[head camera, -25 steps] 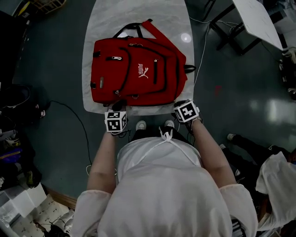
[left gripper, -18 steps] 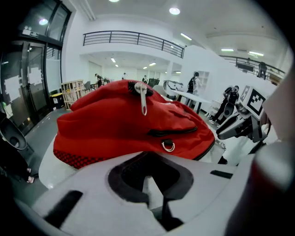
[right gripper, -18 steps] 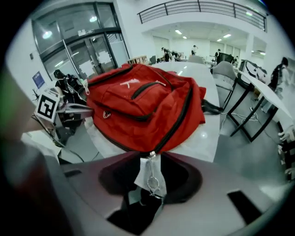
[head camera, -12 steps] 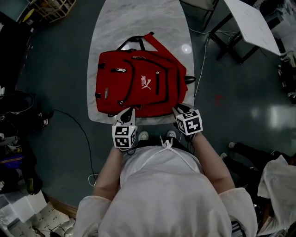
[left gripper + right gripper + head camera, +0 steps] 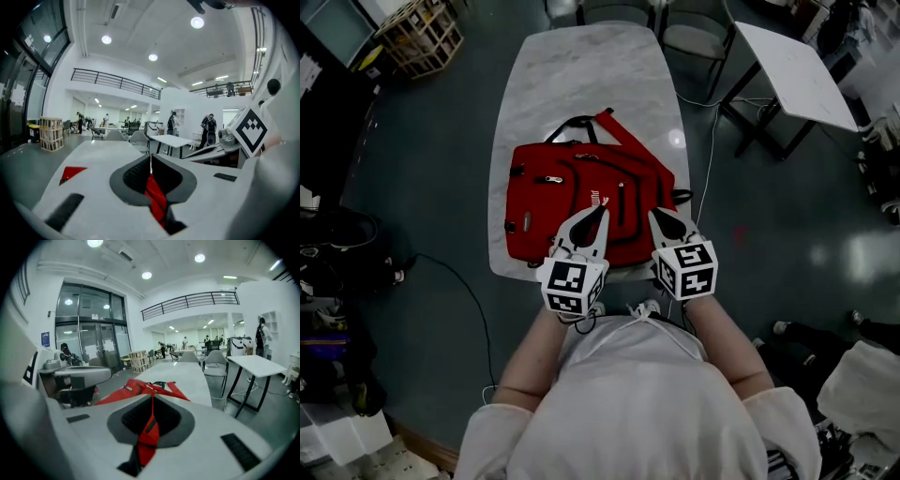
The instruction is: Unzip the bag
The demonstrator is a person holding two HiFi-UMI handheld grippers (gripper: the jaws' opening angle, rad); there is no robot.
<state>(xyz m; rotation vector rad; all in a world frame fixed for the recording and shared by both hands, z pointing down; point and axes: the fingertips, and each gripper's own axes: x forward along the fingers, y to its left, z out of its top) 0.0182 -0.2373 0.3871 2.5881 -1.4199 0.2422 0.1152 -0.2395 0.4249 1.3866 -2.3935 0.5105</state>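
A red backpack lies flat on the marble-topped table, front pockets up and straps toward the far end. Both grippers hang in the air above its near edge, touching nothing. My left gripper has its tips pressed together, and the left gripper view shows only a red strip of bag through the slot behind them. My right gripper sits beside it. Its jaws have just been closing, and in the right gripper view the tips meet with nothing between them. The backpack shows beyond.
A white folding table stands to the right and grey chairs at the far end. A wooden crate sits at the far left. A cable runs over the floor at left. People stand far off in the hall.
Both grippers have risen from the table's near edge and now hover over the bag's near side, pointing more level. The bag has not moved.
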